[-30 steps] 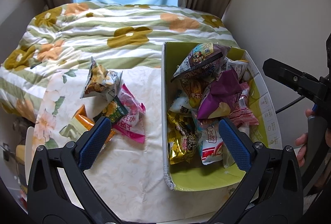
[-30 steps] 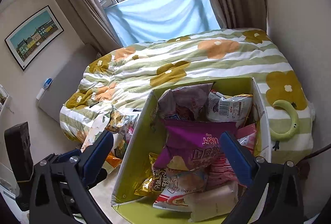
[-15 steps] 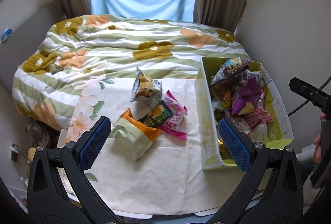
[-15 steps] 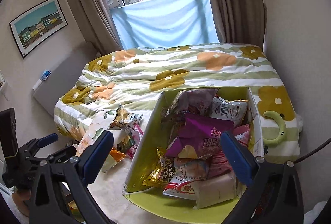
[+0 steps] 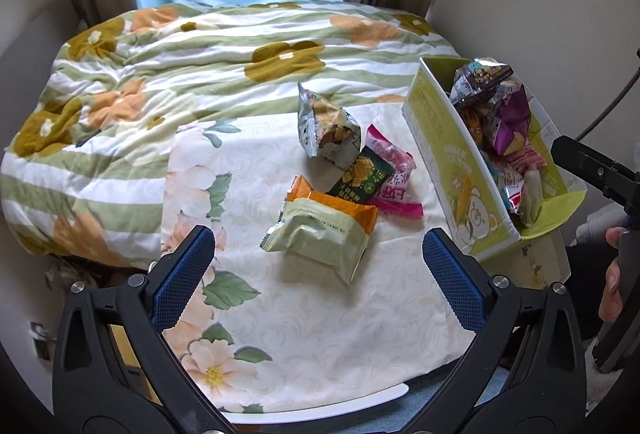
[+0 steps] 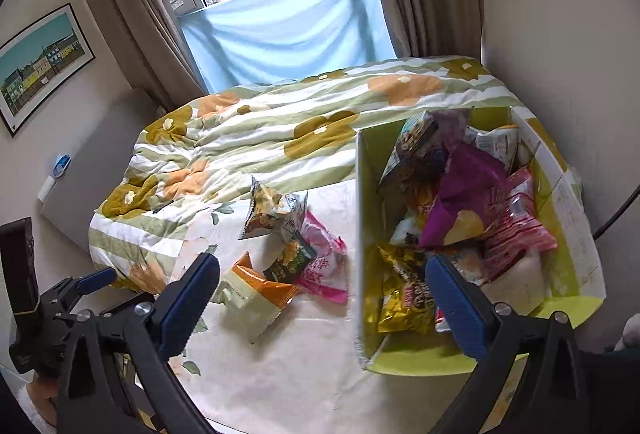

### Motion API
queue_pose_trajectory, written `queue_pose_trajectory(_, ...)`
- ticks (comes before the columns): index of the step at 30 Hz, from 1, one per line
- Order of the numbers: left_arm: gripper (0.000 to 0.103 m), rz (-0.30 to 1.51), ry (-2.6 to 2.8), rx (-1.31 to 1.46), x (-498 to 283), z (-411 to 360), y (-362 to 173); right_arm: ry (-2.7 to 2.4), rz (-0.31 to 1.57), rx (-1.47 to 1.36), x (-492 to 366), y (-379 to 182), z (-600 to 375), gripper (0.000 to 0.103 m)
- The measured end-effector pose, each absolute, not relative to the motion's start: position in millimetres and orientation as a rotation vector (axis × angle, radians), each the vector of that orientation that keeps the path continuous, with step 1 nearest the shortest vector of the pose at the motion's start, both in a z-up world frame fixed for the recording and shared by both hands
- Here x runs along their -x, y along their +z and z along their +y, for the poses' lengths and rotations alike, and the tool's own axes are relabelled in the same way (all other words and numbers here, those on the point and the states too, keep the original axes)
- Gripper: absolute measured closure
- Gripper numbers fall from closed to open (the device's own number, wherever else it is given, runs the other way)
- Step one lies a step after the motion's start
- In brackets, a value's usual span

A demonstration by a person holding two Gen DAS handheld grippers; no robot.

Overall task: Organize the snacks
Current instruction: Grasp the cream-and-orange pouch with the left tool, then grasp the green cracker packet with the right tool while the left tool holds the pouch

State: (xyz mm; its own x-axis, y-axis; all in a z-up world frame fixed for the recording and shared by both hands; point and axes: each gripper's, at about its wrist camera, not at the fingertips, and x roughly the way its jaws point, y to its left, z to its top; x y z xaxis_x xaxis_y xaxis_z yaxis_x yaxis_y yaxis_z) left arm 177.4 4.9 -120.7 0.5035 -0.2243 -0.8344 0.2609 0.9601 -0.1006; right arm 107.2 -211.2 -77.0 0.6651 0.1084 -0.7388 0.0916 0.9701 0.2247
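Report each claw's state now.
Left claw: open, holding nothing.
Right claw: open, holding nothing.

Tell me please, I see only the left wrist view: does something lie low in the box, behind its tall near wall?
Observer: Yes. The right wrist view shows a gold packet low in the box, against that wall.
Operator: Does the right hand-held gripper hold something?
Observer: No. The right hand-held gripper is open, with nothing between its fingers.
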Motion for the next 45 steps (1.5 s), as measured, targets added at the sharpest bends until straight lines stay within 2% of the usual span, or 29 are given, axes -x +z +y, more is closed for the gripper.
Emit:
queue_pose_trajectory(7, 0.0, 1.058, -0.433, -0.125, -204, 10, -161, -0.092, 0.862, -0.327, -109, -110, -169, 0.0)
queue_pose_trajectory(18, 0.0, 1.133, -0.526, -0.112, -245, -8, -244, -0.207, 0.922, -0.484, -143, -186, -149, 0.0)
queue_pose_trajectory(32, 0.001, 1.139, -0.513, -0.209, -263, -39, -284, -0.267, 0.92, -0.543, -167, -223, -159, 0.004)
queue_pose_trajectory(33, 0.002, 1.141, -0.519, -0.205, -264, -37, -286, -0.268, 0.92, -0.543, -169, -224, -159, 0.005)
queue_pose_trajectory(35, 0.011, 1.16, -0.552, -0.17, -268, -33, -287, -0.263, 0.922, -0.542, -173, -224, -157, 0.005)
queue_pose_trajectory(38, 0.014, 1.171, -0.55, -0.152, -272, -28, -288, -0.262, 0.928, -0.523, -179, -226, -152, 0.007)
queue_pose_trajectory(42, 0.018, 1.17, -0.536, -0.157, -274, -20, -286, -0.253, 0.944, -0.516, -190, -230, -144, 0.017)
queue_pose_trajectory(45, 0.021, 1.176, -0.516, -0.161, -277, -7, -284, -0.247, 0.948, -0.512, -198, -233, -138, 0.017)
